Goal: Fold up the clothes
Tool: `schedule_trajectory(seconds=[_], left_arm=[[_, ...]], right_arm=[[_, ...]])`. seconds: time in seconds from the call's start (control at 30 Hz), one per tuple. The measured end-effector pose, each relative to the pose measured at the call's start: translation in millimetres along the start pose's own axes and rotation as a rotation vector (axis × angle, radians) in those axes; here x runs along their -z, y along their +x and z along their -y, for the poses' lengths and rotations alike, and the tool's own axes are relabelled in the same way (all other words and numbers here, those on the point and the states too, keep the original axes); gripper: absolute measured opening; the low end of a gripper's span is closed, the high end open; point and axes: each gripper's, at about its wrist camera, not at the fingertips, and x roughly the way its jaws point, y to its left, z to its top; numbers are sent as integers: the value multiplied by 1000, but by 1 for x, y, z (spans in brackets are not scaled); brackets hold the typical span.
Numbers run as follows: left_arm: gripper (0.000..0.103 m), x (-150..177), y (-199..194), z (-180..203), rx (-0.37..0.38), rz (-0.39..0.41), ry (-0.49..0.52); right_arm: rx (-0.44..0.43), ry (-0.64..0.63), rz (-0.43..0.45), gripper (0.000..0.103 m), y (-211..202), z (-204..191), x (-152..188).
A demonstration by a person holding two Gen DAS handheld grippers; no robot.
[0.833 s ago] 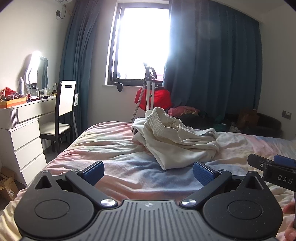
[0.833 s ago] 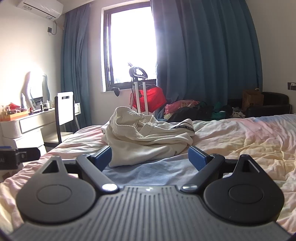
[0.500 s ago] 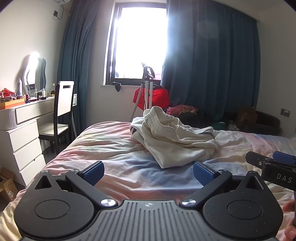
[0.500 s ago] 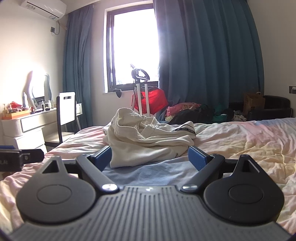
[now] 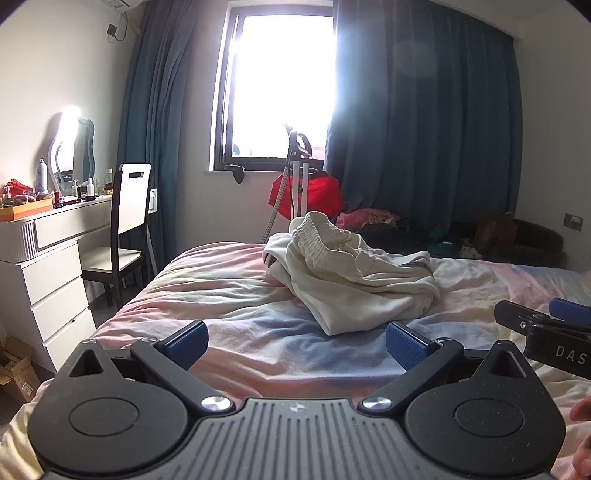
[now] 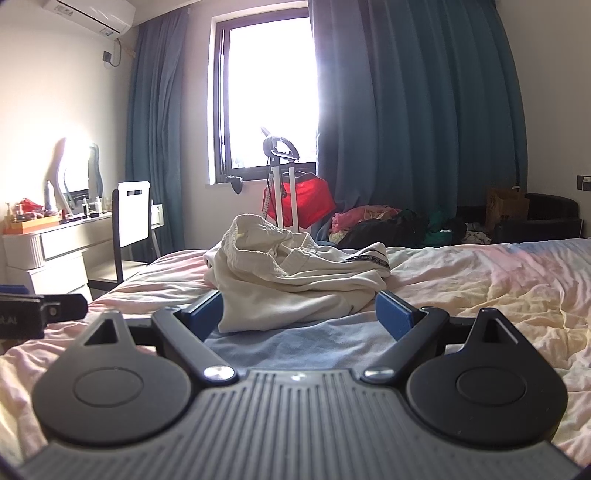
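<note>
Both views sit a little closer to the cream garment (image 5: 351, 277) than they did a moment ago, and the window rides lower in each frame; the heap itself has kept its shape and place. It lies crumpled, unfolded, near the middle of the bed (image 5: 221, 295), toward the far edge by the window, its ribbed waistband standing up at the top of the pile.

The left tongs (image 5: 295, 341) are spread wide with nothing between the blue pads, held above the sheet short of the garment's near hem. The right tongs (image 6: 301, 310) are equally wide and empty, and in their own view the hem lies between the pads; whether they touch the cloth cannot be told.

The left view alone shows the right tongs' black arm with blue pad at the bed's right side, plus a bit of the person's hand (image 5: 581, 439) at the frame edge. The right view alone shows the air conditioner (image 6: 88, 14) on the wall, the dark striped band on the garment, and the left tongs' tip (image 6: 62, 306) over the bed's left edge
</note>
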Motion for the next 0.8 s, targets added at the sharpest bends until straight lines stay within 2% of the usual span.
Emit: schedule_trajectory(seconds=[0.43,0.8], left_arm=[[103,1,3,-1,-7,-15,2],[103,2,1,2,-42,8,29]], right_arm=[[-8,-8,-1,91,-2,-2,-1],[-22,4,-28,91,0,-4,1]])
